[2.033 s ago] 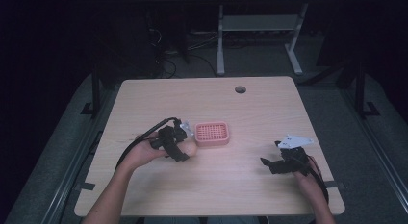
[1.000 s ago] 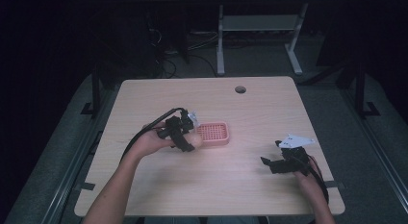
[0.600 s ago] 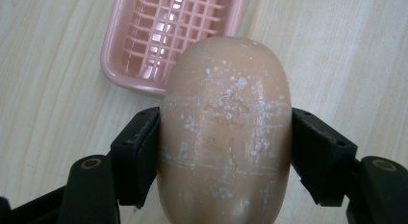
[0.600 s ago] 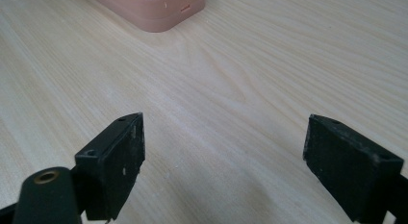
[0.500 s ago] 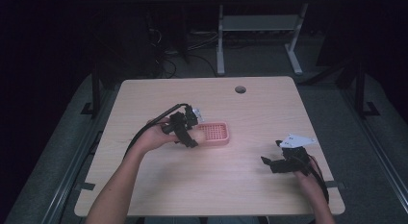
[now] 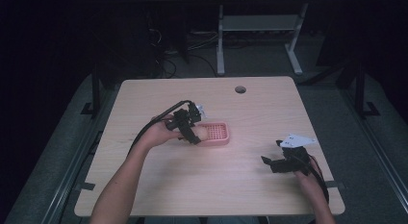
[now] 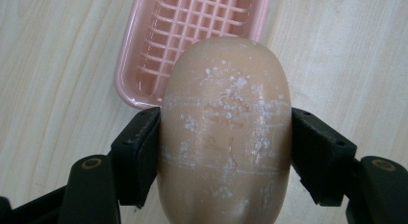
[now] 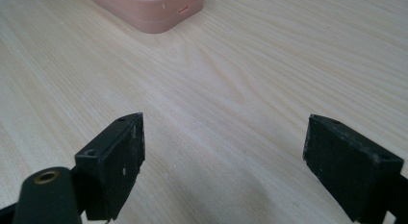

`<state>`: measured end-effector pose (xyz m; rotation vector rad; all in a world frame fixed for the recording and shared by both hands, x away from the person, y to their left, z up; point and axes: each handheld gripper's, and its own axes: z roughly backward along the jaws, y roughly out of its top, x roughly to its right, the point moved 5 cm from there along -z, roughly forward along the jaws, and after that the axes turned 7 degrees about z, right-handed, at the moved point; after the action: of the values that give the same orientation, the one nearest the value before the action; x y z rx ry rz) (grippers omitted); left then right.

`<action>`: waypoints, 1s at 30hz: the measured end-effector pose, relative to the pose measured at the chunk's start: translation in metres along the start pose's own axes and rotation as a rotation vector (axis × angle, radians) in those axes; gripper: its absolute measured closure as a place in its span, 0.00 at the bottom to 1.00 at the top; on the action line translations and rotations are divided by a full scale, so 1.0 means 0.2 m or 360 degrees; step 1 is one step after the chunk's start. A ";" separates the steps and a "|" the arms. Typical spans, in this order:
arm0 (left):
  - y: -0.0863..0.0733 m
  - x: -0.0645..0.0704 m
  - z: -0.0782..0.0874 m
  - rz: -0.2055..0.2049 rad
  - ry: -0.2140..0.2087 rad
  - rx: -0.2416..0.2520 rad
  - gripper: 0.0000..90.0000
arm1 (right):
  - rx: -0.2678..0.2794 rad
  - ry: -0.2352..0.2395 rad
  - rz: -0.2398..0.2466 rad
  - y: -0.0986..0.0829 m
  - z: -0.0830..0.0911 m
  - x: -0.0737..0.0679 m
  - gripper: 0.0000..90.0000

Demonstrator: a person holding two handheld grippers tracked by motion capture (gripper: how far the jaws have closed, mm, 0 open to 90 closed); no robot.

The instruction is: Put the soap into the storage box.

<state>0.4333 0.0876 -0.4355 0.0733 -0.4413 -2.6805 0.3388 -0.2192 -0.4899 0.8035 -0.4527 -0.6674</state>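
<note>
Here the left gripper (image 7: 226, 152) clamps soap (image 7: 225, 132) above a pink tray (image 7: 192, 36); right gripper (image 8: 223, 171) gapes wide.

soap bar (image 7: 226, 132): tan, oval, clamped, raised | pink slotted dish (image 7: 192, 36): empty, beneath

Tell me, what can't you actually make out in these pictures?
- Left gripper view: the soap bar in the left claw hides the near end of the pink dish; its stamped mark is too worn to read.
- Right gripper view: the frame's top edge crops the dish; the right claw stands open.
- High view: whether the soap touches the dish is too small to tell.
</note>
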 end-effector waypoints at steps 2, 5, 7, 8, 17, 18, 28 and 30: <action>0.02 0.00 -0.01 -0.0002 0.0001 -0.0007 0.35 | 0.0000 -0.0001 -0.0001 0.00 0.00 0.00 0.15; 0.04 -0.01 -0.01 -0.0011 0.0007 -0.0005 0.35 | 0.0002 -0.0004 0.0002 0.00 0.00 0.00 0.15; 0.06 -0.01 -0.02 -0.0002 -0.0003 -0.0002 0.35 | 0.0005 -0.0004 0.0007 0.00 0.00 0.01 0.15; 0.07 -0.02 -0.02 -0.0004 -0.0002 -0.0008 0.35 | 0.0005 -0.0003 0.0003 0.00 0.00 0.01 0.15; 0.13 -0.03 -0.05 -0.0011 0.0000 -0.0024 0.35 | 0.0012 -0.0001 -0.0018 0.00 0.00 0.01 0.15; 0.14 -0.03 -0.06 -0.0007 -0.0003 -0.0024 0.35 | 0.0013 -0.0001 -0.0017 0.00 0.00 0.01 0.15; 0.21 -0.04 -0.10 -0.0026 -0.0006 -0.0044 0.35 | 0.0014 -0.0004 -0.0015 0.00 0.00 0.01 0.15; 0.22 -0.04 -0.11 -0.0025 -0.0011 -0.0035 0.35 | 0.0015 -0.0002 -0.0016 0.00 0.00 0.01 0.15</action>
<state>0.4607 0.0460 -0.4418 0.0612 -0.4153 -2.7015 0.3405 -0.2208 -0.4897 0.8147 -0.4536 -0.6753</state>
